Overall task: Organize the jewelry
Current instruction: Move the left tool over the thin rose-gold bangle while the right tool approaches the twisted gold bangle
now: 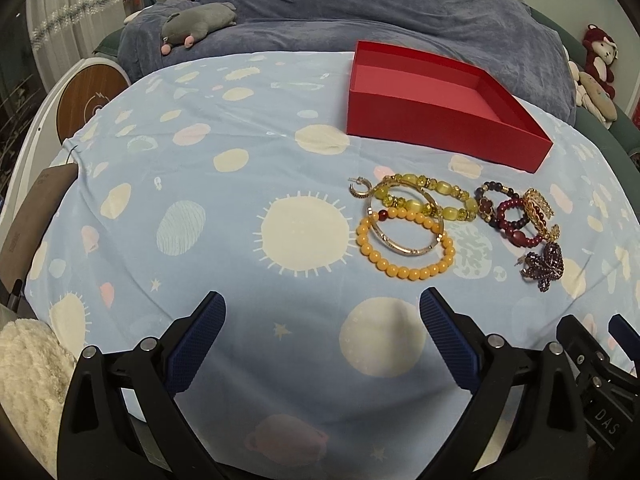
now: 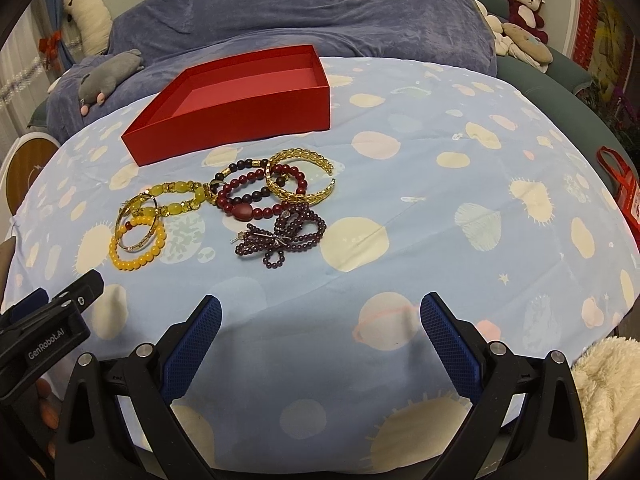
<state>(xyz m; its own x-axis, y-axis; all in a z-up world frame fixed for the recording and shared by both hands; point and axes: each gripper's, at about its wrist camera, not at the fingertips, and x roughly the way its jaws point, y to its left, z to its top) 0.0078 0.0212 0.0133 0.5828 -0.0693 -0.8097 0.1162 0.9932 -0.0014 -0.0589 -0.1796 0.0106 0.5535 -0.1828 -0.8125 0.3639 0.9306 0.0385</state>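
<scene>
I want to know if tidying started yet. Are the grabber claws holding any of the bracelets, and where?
Nothing is held. The left gripper and right gripper are both open above the tablecloth, apart from the bracelets, and the red box looks empty.

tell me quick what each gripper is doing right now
Left gripper: open, holding nothing, above the blue planet-print cloth.
Right gripper: open, holding nothing, above the same cloth.

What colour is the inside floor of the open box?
The open red cardboard box has a lighter pinkish-red floor, clearest in the left wrist view.
</scene>
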